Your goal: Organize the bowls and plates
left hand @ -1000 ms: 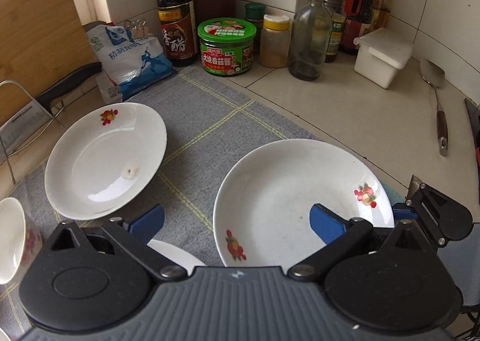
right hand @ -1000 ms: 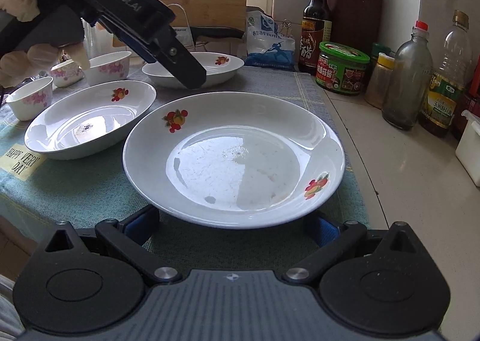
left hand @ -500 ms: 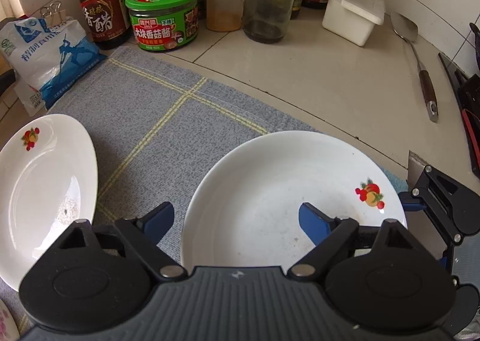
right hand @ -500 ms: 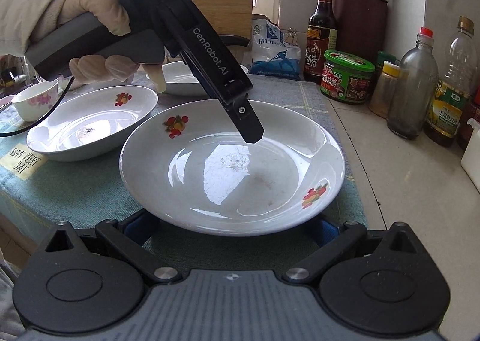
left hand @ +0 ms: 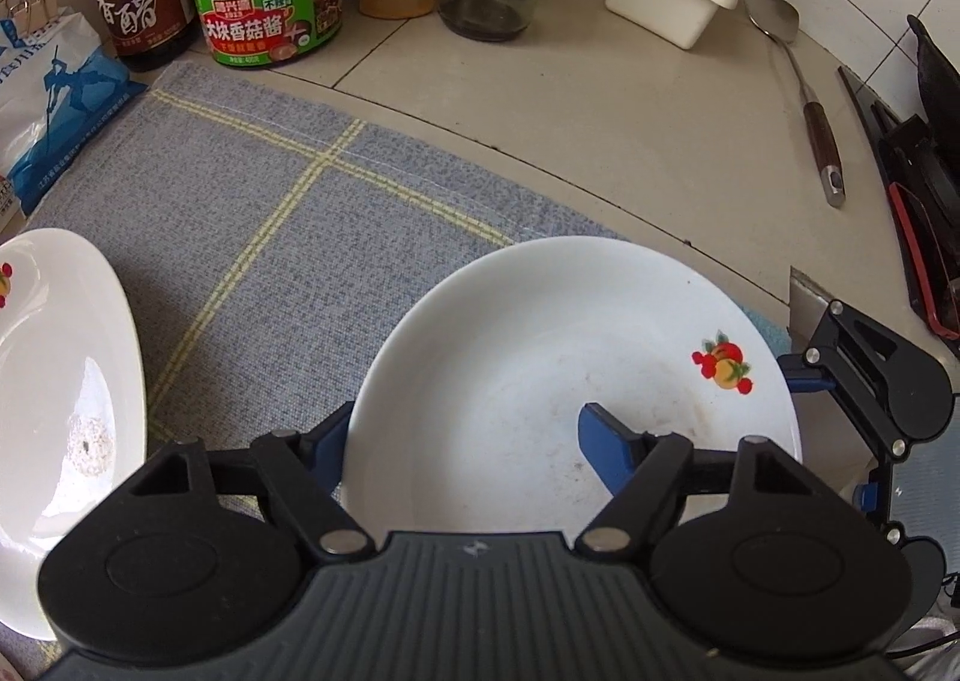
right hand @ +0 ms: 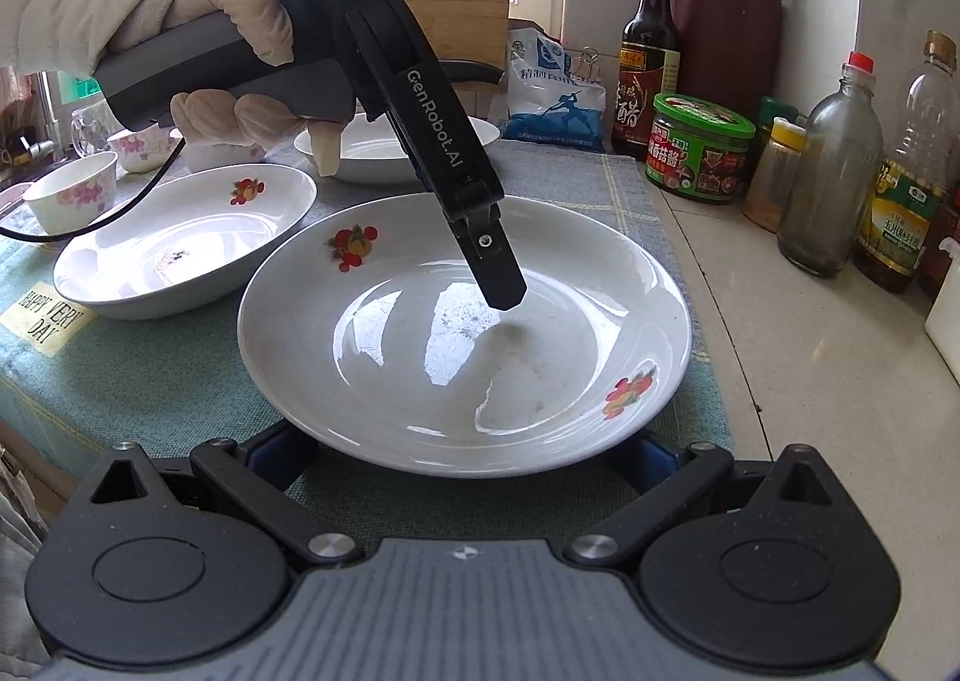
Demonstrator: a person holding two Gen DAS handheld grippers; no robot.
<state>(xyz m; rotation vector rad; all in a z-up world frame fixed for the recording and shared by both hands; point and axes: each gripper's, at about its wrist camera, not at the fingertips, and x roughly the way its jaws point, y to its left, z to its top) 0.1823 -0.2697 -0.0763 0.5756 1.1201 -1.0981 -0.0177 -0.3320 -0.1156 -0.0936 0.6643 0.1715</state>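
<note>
Left gripper fingers closing astride the plate rim — not yet pinching; right gripper fingers open — bare counter beyond.

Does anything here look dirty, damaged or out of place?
Nothing is broken or spilled. The oval dish carries a small patch of dried residue in its middle, and the round plate shows faint smears; both sit flat on the cloth.
</note>
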